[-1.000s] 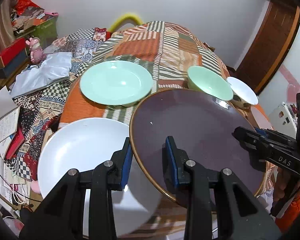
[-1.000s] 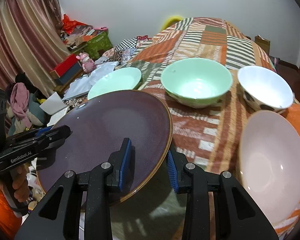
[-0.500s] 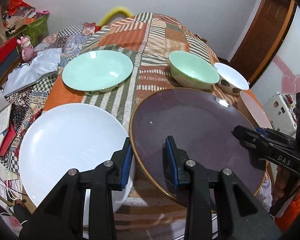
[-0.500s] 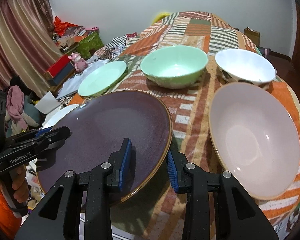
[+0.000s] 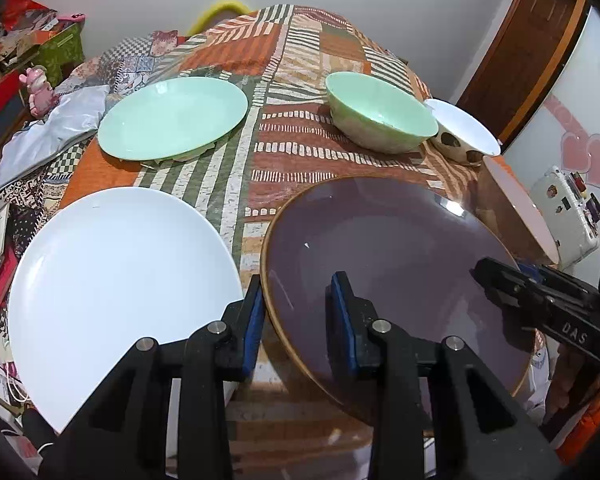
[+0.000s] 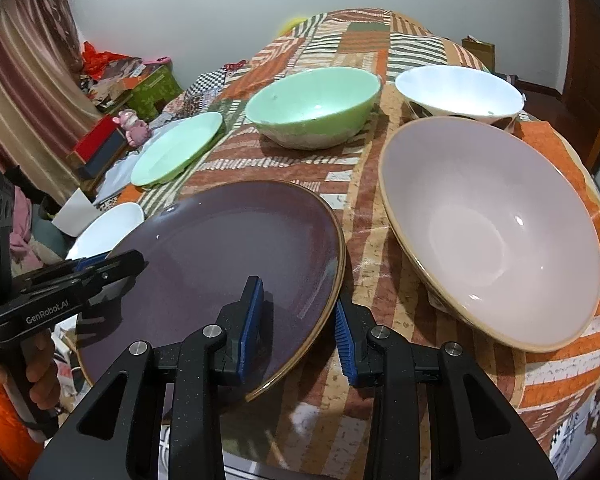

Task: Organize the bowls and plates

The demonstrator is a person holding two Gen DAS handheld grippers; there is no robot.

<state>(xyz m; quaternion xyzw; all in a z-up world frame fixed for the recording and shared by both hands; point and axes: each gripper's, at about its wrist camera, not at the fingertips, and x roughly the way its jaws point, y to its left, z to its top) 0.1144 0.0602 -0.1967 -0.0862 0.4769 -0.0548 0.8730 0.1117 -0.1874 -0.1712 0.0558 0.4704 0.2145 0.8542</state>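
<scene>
While I grip the purple plate (image 5: 384,264) by opposite rims, both jaws clamped on it, nothing is stacked. White plate (image 5: 116,288), green plate (image 5: 172,118) and three bowls lie apart on the bench (image 5: 300,60)

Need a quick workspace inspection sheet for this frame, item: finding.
Surface: patchwork tablecloth over table.
Job's things: purple plate carried by both grippers; white plate, green plate, green bowl, spotted white bowl, pink bowl on cloth.
Clutter: pink toy, boxes beside table.
Grippers: left gripper and right gripper shut on plate rim.
Cables: white cord at floor.
Surroundings: curtain, wooden door.
</scene>
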